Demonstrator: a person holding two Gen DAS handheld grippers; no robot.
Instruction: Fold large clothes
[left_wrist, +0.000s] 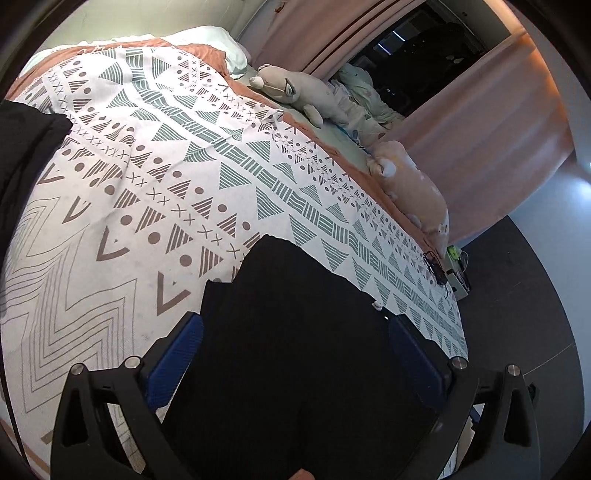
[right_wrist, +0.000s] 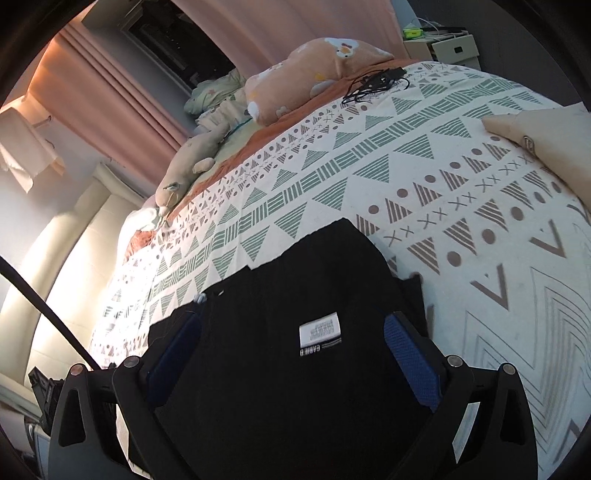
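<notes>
A black garment (left_wrist: 295, 332) lies on the patterned bedspread (left_wrist: 166, 166) and fills the space between my left gripper's (left_wrist: 295, 325) blue-padded fingers (left_wrist: 181, 354), which stand wide apart. In the right wrist view the same black garment (right_wrist: 288, 295) with a white label (right_wrist: 319, 330) lies between my right gripper's (right_wrist: 293, 325) wide-apart blue fingers (right_wrist: 412, 358). Neither gripper visibly pinches the cloth. Another black cloth part (left_wrist: 26, 147) shows at the left edge.
Plush toys (left_wrist: 295, 92) and an orange pillow (left_wrist: 413, 184) line the far side of the bed. A black cable (right_wrist: 373, 83) lies on the bedspread. A beige garment (right_wrist: 546, 140) lies at the right. Pink curtains (left_wrist: 480, 140) hang behind. A nightstand (right_wrist: 443, 44) stands beyond.
</notes>
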